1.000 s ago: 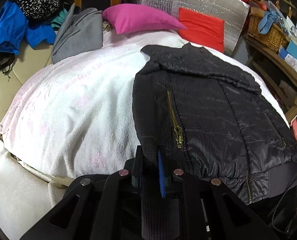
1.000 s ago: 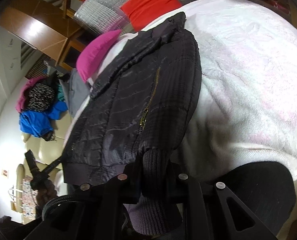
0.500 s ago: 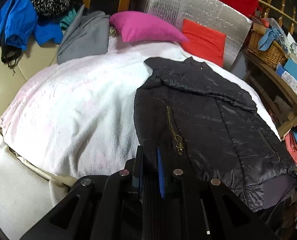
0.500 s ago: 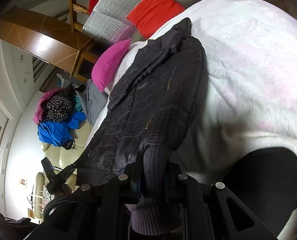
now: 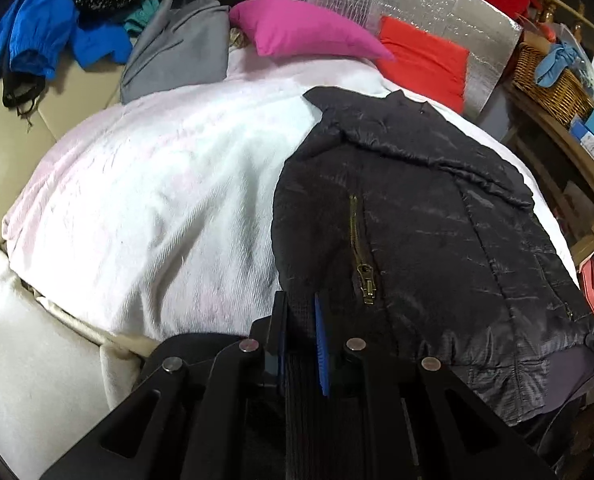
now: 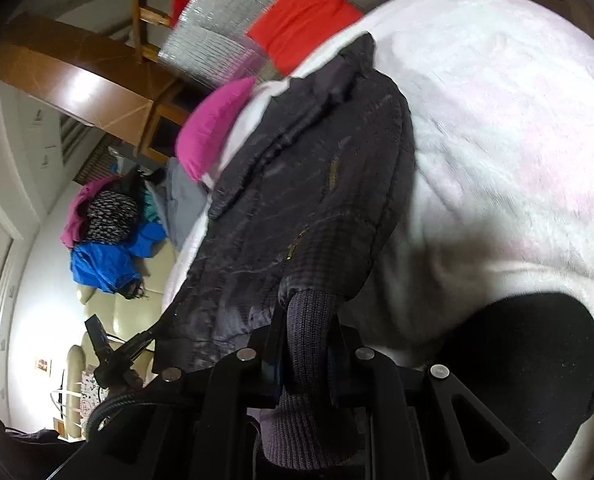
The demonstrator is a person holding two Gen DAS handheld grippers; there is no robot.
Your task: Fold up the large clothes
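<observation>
Two grippers clamped on black jacket (image 5: 417,216), left gripper (image 5: 301,332) on ribbed hem; right gripper (image 6: 307,344) on knit cuff (image 6: 309,320), jacket spread across white blanket (image 5: 157,200)

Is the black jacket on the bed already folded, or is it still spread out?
Partly folded. The black jacket lies lengthwise on the white blanket, one side turned over the body, so it looks narrow. No crosswise fold shows; its hem hangs over the bed edge.

Home bedroom: blanketed bed (image 5: 145,200), pillows (image 5: 305,28).
</observation>
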